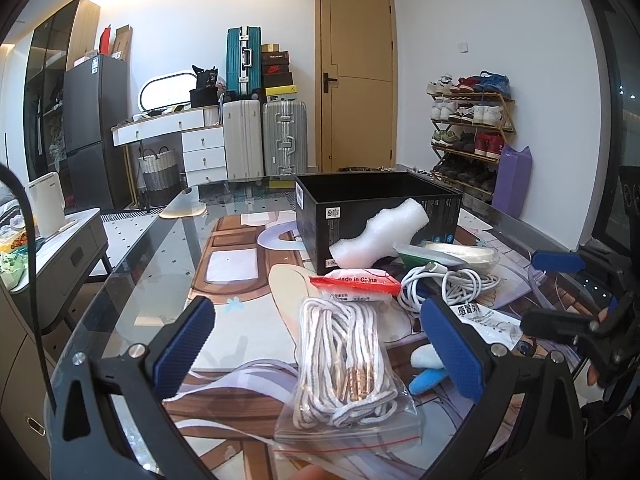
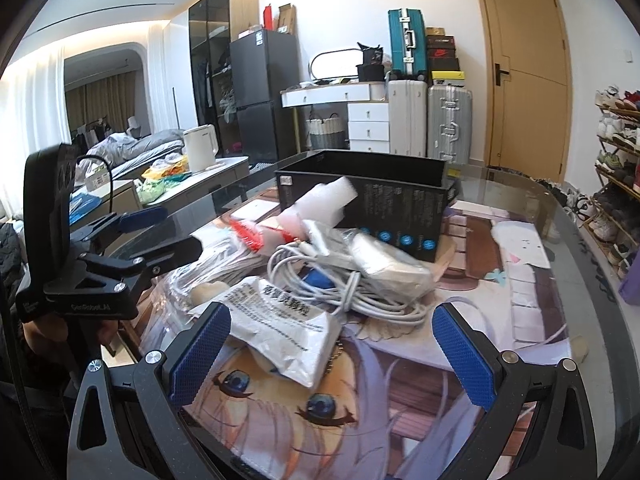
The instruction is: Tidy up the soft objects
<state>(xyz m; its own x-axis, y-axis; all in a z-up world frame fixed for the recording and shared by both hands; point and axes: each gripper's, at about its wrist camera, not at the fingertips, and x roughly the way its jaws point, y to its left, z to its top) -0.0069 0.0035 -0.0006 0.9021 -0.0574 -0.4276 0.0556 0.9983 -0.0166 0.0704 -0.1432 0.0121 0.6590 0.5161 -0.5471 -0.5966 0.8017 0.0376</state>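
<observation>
Both your left gripper (image 1: 316, 344) and right gripper (image 2: 332, 348) are spread wide and empty, the bagged laces (image 1: 348, 364) lying on the glass table (image 1: 132, 264) between the left fingers, near the black box (image 1: 376, 216).

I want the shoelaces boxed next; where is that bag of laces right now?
In the left wrist view, the bag of laces lies on the table between the open left jaws, just before the red-topped packet.

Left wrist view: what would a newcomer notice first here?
The zip bag of white laces lies between the left gripper's open jaws. Behind it, a tangled white cable and a foam piece lean against the open black box on the glass table.
</observation>
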